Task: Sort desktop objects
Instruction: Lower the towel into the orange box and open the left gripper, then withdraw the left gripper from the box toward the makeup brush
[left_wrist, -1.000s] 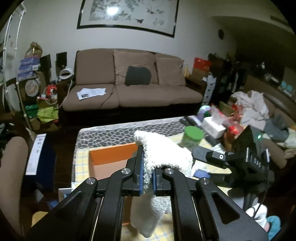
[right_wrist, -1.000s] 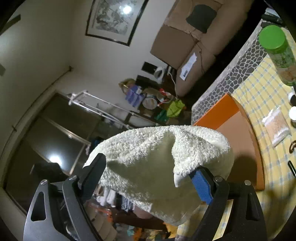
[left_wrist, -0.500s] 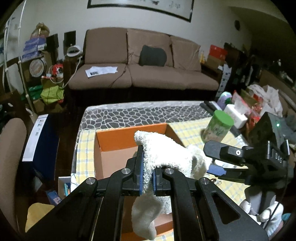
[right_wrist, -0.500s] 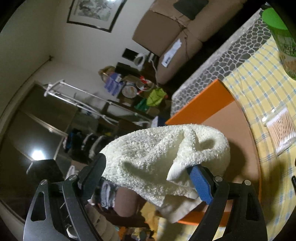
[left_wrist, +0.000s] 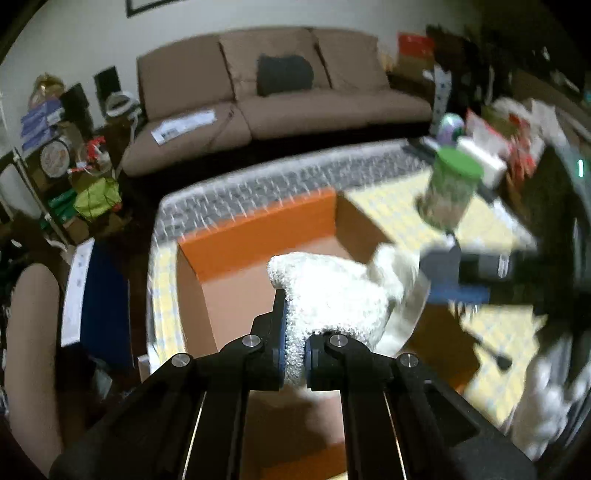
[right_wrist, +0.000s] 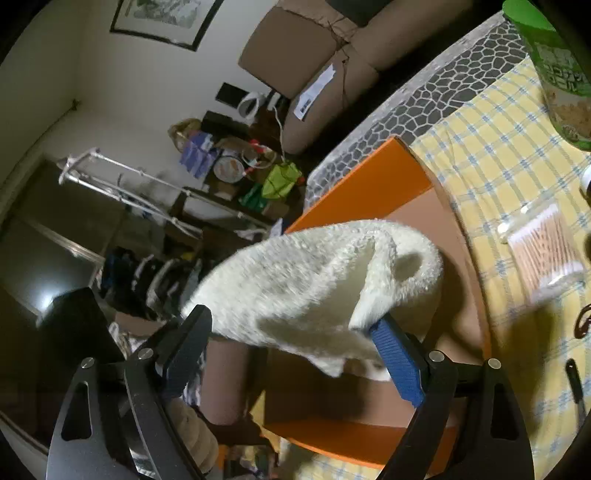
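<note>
A white fluffy towel (left_wrist: 332, 295) hangs over the open orange cardboard box (left_wrist: 258, 229). My left gripper (left_wrist: 294, 350) is shut on a fold of it, just above the box's brown floor. The left wrist view is blurred. In it my right gripper (left_wrist: 458, 277) comes in from the right, by the towel's far end. In the right wrist view the towel (right_wrist: 314, 280) drapes across the tips of my right gripper (right_wrist: 288, 325). Its jaws stand wide apart, and one towel edge rests on the blue pad (right_wrist: 395, 362). The box (right_wrist: 362, 192) lies below.
A green-lidded jar (left_wrist: 450, 188) stands on the yellow checked tablecloth (left_wrist: 491, 229) right of the box. A clear packet of cotton swabs (right_wrist: 543, 254) and a thin black stick (left_wrist: 491, 350) lie on the cloth. A brown sofa (left_wrist: 295, 96) stands behind the table.
Both grippers have come down toward the orange box with the towel. The box now fills more of both views, and the towel hangs lower inside it.
</note>
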